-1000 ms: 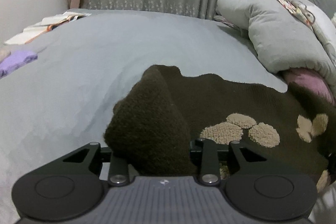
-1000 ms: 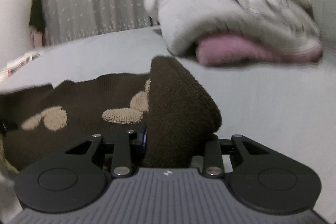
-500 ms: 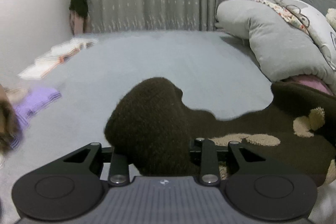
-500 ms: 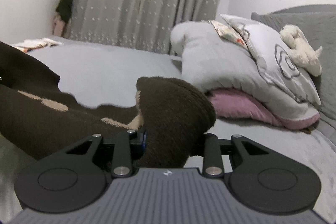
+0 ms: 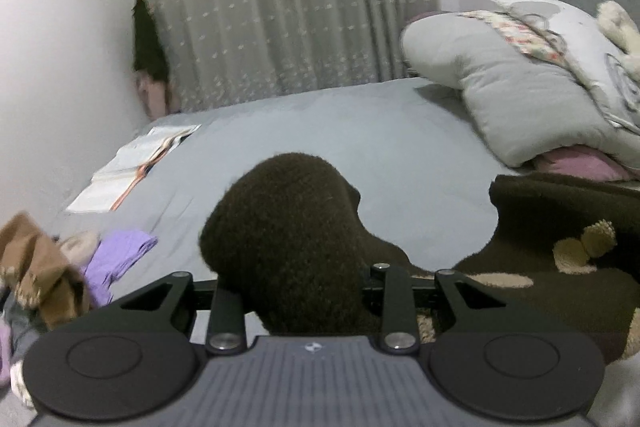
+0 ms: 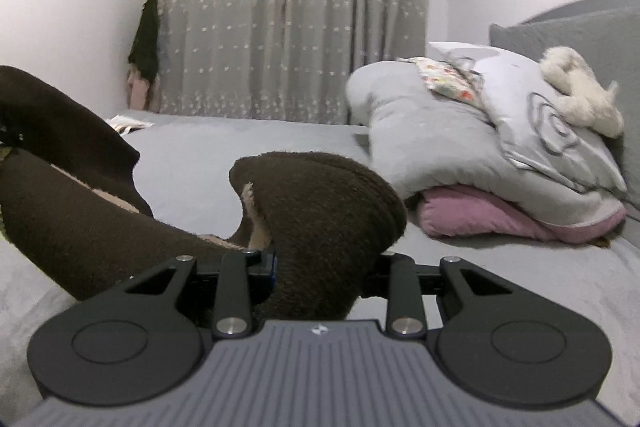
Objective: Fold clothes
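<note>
Sweater point(image 5: 288, 235), dark brown fleecy knit with tan bear-shaped patches: held off the bed point(image 5: 360, 131) at two points, sagging between them above the grey sheet.

Left gripper point(image 5: 296, 291): closed on a bunched fold of the sweater, which bulges up between the two fingers and hides their tips. The rest of the sweater trails to the right of this gripper, tan patches showing.

Right gripper point(image 6: 316, 279): clamped on another bunched fold of the sweater point(image 6: 320, 203), cloth filling the gap between the fingers. The remainder hangs to the left of this gripper, a pale lining edge showing at the fold.

Markings: small white emblem on the ribbed grey housing of each gripper; no readable writing on it or elsewhere.

Bedding pile point(image 5: 520, 99): grey quilt and printed pillow over a pink cushion point(image 6: 480, 215), at the head end of the bed, right of the sweater. A cream plush toy point(image 6: 576, 95) lies on top of the pile, against the grey headboard.

Open book point(image 5: 132, 163): at the far left edge of the bed, by the wall.

Clothes heap point(image 5: 60, 267): purple, tan and grey pieces, at the near left of the bed, beside the left gripper.

Curtain point(image 6: 296, 15): grey, dotted pattern, behind the bed's far side; a dark garment hangs at its left edge.
</note>
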`<state>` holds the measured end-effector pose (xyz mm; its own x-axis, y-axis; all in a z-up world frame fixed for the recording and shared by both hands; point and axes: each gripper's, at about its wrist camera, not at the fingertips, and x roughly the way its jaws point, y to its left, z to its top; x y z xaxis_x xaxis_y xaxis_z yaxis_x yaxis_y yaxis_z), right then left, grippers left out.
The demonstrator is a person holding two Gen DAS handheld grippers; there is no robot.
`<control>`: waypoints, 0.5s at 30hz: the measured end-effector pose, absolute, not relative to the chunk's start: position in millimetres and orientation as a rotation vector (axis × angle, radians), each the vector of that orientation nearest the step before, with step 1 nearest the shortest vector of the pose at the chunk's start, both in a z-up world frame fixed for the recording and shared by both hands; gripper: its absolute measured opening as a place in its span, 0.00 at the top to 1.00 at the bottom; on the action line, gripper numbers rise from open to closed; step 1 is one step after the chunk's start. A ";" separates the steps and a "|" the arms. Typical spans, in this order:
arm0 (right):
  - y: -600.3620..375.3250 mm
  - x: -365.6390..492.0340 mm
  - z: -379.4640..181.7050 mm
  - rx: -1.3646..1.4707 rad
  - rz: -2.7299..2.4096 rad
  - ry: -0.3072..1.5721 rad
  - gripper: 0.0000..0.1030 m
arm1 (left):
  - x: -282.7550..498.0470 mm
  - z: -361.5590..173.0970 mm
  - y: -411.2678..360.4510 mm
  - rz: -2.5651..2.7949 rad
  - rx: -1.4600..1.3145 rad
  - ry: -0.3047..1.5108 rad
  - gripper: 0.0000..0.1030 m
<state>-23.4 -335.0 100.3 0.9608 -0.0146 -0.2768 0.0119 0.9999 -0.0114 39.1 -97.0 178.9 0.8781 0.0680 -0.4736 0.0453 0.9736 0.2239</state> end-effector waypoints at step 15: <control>-570.7 -156.4 119.8 -0.062 -0.730 0.009 0.68 | 47.3 220.6 -481.0 -0.576 0.250 0.250 0.68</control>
